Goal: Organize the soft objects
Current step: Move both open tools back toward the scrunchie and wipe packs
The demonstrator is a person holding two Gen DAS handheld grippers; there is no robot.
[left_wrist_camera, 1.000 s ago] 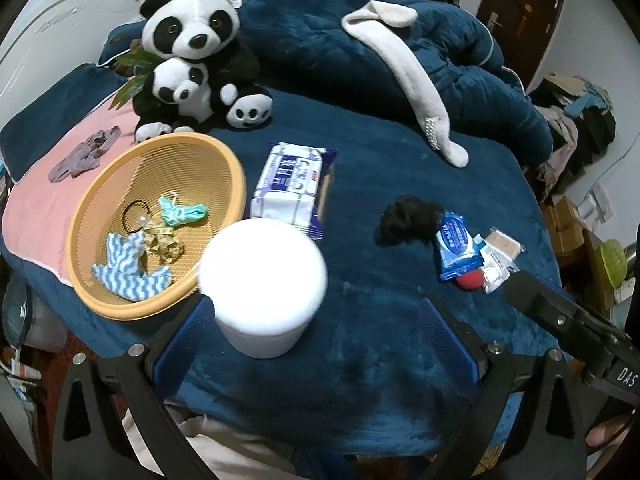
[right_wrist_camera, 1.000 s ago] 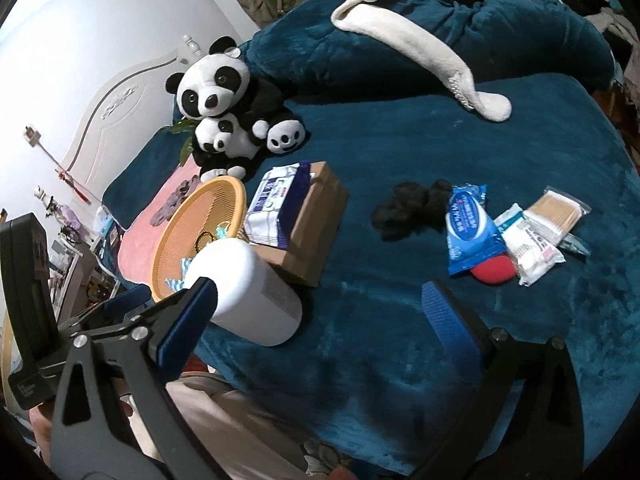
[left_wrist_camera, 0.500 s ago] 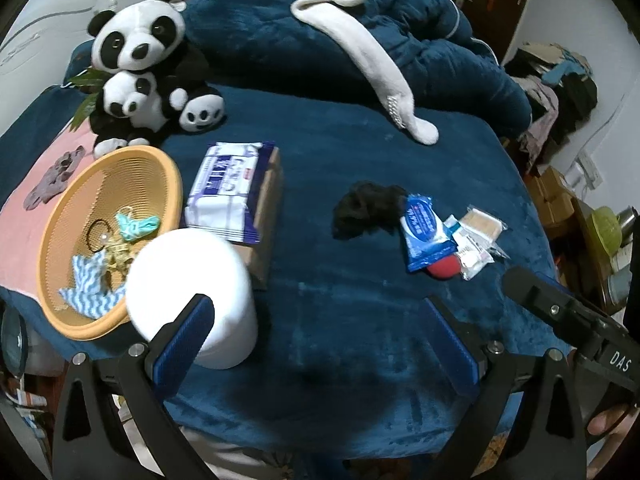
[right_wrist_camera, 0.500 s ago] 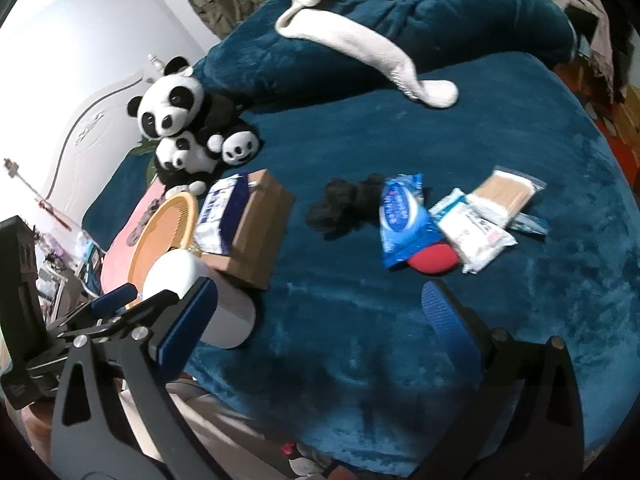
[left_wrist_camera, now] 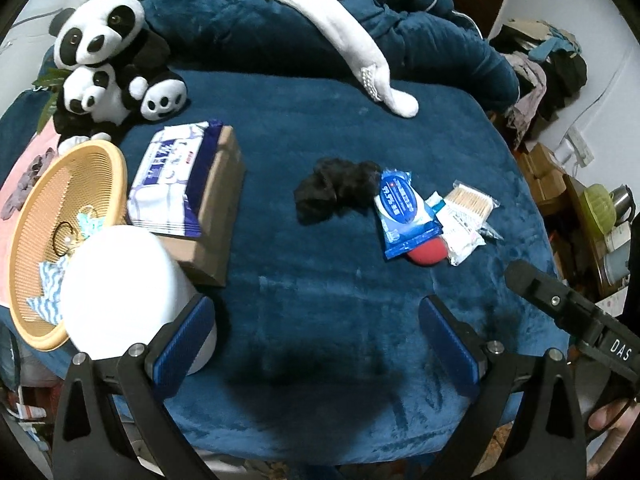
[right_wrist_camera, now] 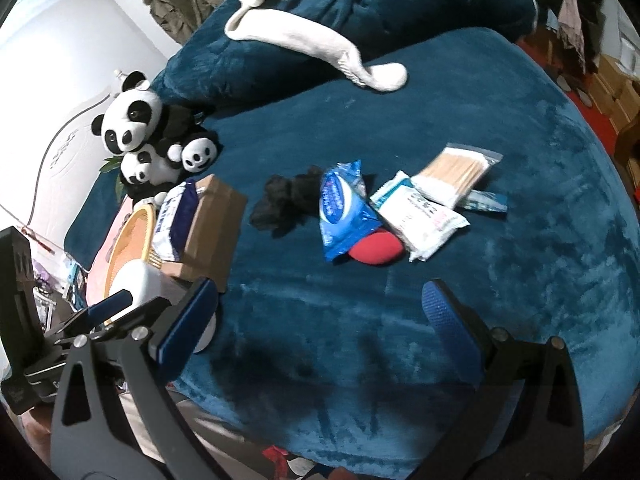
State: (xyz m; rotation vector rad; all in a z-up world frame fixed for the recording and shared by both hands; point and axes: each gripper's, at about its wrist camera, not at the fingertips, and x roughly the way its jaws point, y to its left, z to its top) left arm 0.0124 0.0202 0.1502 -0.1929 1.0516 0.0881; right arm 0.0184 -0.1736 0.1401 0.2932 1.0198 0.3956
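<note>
We hold our left gripper [left_wrist_camera: 316, 332] and right gripper [right_wrist_camera: 320, 316] above the near bed [left_wrist_camera: 320, 280], both with jaws apart and empty. The black scrunchie [left_wrist_camera: 336, 190] lies farther off, touching the blue wipes packet [left_wrist_camera: 404, 212], right of the orange basket [left_wrist_camera: 60, 208].

Plush blanket [left_wrist_camera: 320, 280], glossy plastic wipes packet [left_wrist_camera: 404, 212], woven basket [left_wrist_camera: 60, 200].

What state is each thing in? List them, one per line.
Left tool: open, empty.
Right tool: open, empty.
Orange woven basket: tilted, holds small items.
Black crumpled cloth: bunched, on the blanket.
Long white sock: stretched out.
Blue wipes packet: lying on red round pad.
</note>
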